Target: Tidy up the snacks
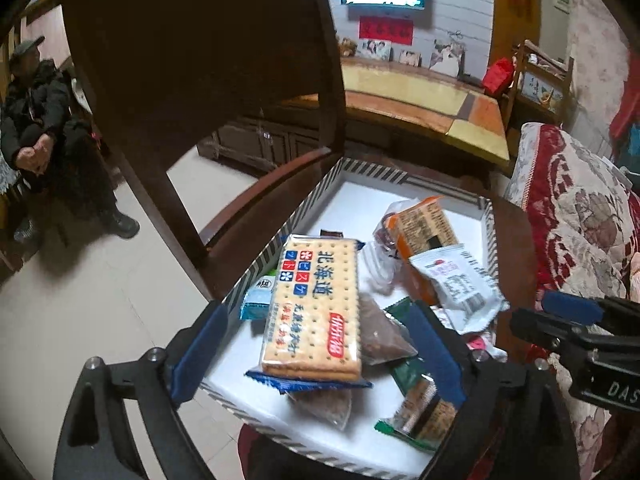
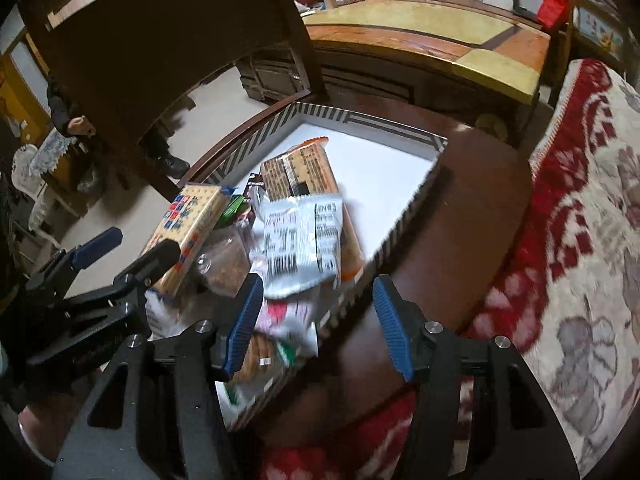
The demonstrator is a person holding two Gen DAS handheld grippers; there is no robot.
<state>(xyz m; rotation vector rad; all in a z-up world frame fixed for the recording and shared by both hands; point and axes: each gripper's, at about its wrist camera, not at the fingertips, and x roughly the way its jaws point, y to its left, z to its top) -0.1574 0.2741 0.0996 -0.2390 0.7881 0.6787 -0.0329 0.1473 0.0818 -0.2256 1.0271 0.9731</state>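
A striped box (image 1: 320, 190) with a white floor sits on a dark wooden chair seat and holds several snack packets. A large cracker pack (image 1: 314, 308) lies on top at the left. An orange pack (image 1: 424, 232) and a white pack (image 1: 460, 284) lie to its right, a green pack (image 1: 420, 412) at the near corner. My left gripper (image 1: 316, 356) is open and empty, its fingers either side of the cracker pack above the box. My right gripper (image 2: 320, 324) is open and empty over the box's near right wall (image 2: 400, 220). The white pack (image 2: 300, 240) shows just beyond it.
The chair's dark backrest (image 1: 200, 60) rises behind the box. A sofa with a red floral cover (image 2: 580, 240) is close on the right. A low wooden table (image 2: 440, 28) stands beyond. A seated person (image 1: 40, 120) is far left across the tiled floor.
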